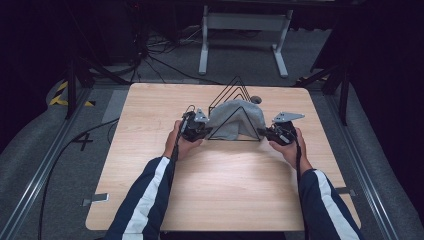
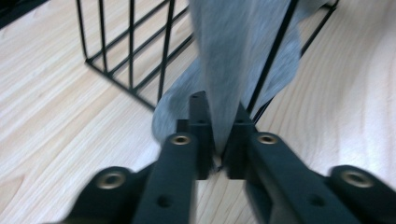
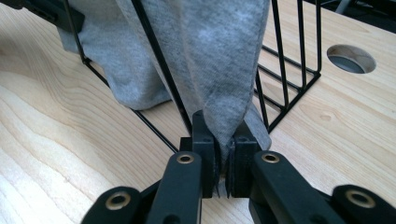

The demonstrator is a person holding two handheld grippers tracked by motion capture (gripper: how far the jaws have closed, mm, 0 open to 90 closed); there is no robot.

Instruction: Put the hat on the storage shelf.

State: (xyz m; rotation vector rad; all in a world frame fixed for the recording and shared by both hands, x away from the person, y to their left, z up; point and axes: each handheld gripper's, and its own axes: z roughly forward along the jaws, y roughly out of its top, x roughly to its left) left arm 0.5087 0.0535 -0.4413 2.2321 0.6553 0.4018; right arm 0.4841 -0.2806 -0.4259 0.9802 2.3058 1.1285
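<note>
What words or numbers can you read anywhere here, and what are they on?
"4": a black mark that reads like this number, on the grey floor left of the table.
No words, labels or brand names can be read on the grey cloth, the black wire rack, the left gripper or the right gripper.

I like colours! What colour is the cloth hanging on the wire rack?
Grey. The cloth shows best in the right gripper view.
</note>
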